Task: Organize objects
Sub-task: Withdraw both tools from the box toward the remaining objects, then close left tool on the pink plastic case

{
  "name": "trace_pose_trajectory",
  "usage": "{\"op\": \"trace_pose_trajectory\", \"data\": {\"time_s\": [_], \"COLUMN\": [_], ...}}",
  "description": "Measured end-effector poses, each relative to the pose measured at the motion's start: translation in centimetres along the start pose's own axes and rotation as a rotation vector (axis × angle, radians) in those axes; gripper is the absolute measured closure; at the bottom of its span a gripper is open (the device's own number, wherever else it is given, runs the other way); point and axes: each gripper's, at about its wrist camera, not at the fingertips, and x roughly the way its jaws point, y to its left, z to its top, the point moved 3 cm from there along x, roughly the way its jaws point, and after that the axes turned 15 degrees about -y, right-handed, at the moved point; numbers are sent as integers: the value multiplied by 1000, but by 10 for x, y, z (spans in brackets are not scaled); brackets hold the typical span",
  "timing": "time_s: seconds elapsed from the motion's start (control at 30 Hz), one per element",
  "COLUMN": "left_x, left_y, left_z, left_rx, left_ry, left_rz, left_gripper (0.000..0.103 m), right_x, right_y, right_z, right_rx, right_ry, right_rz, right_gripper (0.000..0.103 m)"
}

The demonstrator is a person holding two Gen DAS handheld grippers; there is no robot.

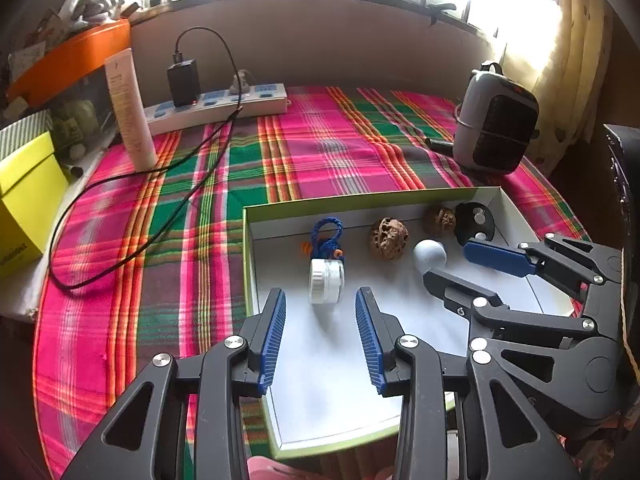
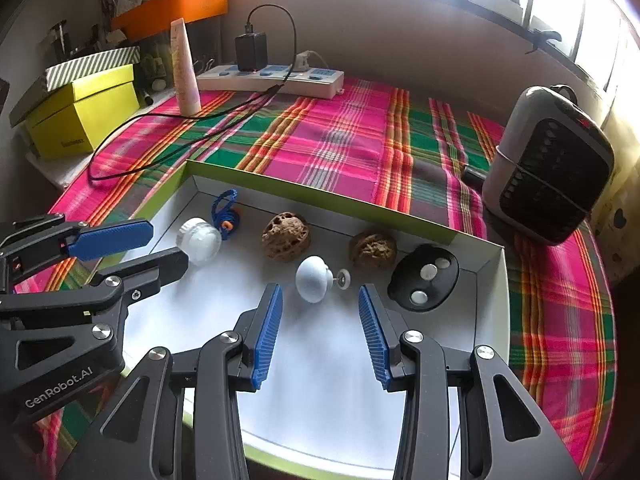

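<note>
My left claw [image 1: 320, 300] is open, with nothing between its blue pads. The little white jar [image 1: 327, 282] lies on its side in the box [image 1: 360, 198], just ahead of the left claw's tips and not touching them. A blue cord [image 1: 328, 236] sits right behind the jar, near the far wall of the box.

My right claw [image 2: 320, 296] is open too and holds nothing. The white knob [image 2: 314, 278] lies just in front of its tips, with its small screw end pointing right. I see no pad touching it.

Two brown bumpy nuts [image 2: 286, 236] sit along the far wall, one to the left of the knob and one to the right. A black disc [image 2: 424, 278] with three silver dots leans in the far right corner.

The box stands on a worktop with a pink and green cloth [image 2: 352, 132]. The white floor of the box is bare between the claws and the near rim. The two claws are side by side, near each other.
</note>
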Motion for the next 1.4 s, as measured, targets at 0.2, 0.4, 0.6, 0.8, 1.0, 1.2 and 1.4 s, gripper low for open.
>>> {"op": "trace_pose_trajectory", "data": {"time_s": [0.2,0.4,0.6,0.8,1.0,1.2,1.4], "left_x": [-12,-28,-48,-64,-82,-88,-83], "left_y": [1,6,12,13,16,20,22], "left_z": [-3,-9,-14,-19,-32,-48,-64], "left_rx": [-12,-34,-56,-69,-87,-104,-119], "left_ry": [-13,-30,-54,-72,-85,-68,-22], "left_rz": [5,11,16,16,36,57,71], "left_gripper": [68,68,68,67,61,59,58], "right_x": [-13,-29,-46,-62,-80,-91,-99], "right_y": [1,2,1,0,0,2,2], "right_z": [-2,-5,-11,-16,-20,-31,-40], "right_rx": [19,31,60,83,92,86,106], "right_ry": [-19,-41,-65,-92,-125,-133,-139], "right_rz": [-6,-12,-15,-20,-30,-38,-34], "right_gripper": [62,62,62,62,62,62,62]}}
